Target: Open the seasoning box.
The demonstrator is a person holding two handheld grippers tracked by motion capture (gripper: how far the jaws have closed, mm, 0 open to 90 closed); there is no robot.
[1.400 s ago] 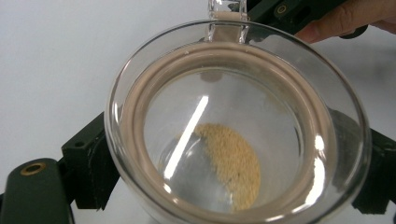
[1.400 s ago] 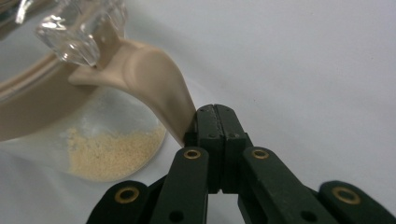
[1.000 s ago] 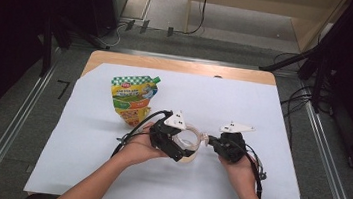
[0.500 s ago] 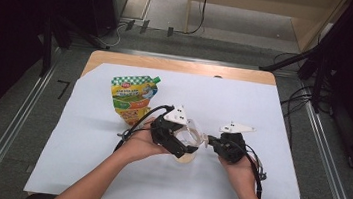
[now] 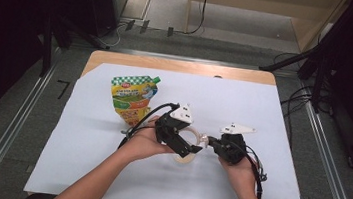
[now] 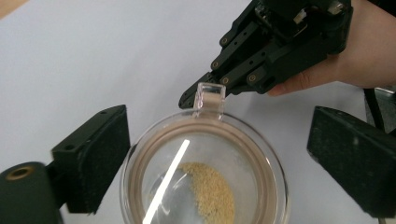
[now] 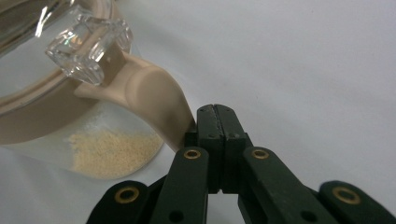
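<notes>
Between the wide-set jaws of the left gripper [image 6: 219, 154], which touch neither side of it, stands the jar [image 6: 205, 177] (clear lid on, a little tan powder at the bottom). Just past that gripper's fingertips, on the far side of the jar, the clear lid tab [image 6: 210, 97] projects toward the right gripper [image 7: 215, 122]. Its fingers [image 7: 205, 126] are clenched together, empty, tips touching the beige latch [image 7: 154, 100] below the tab.

Each hand-held gripper [image 5: 208, 144] is black — brass-ringed screws, grey three-cornered plate, trailing black cable.
</notes>
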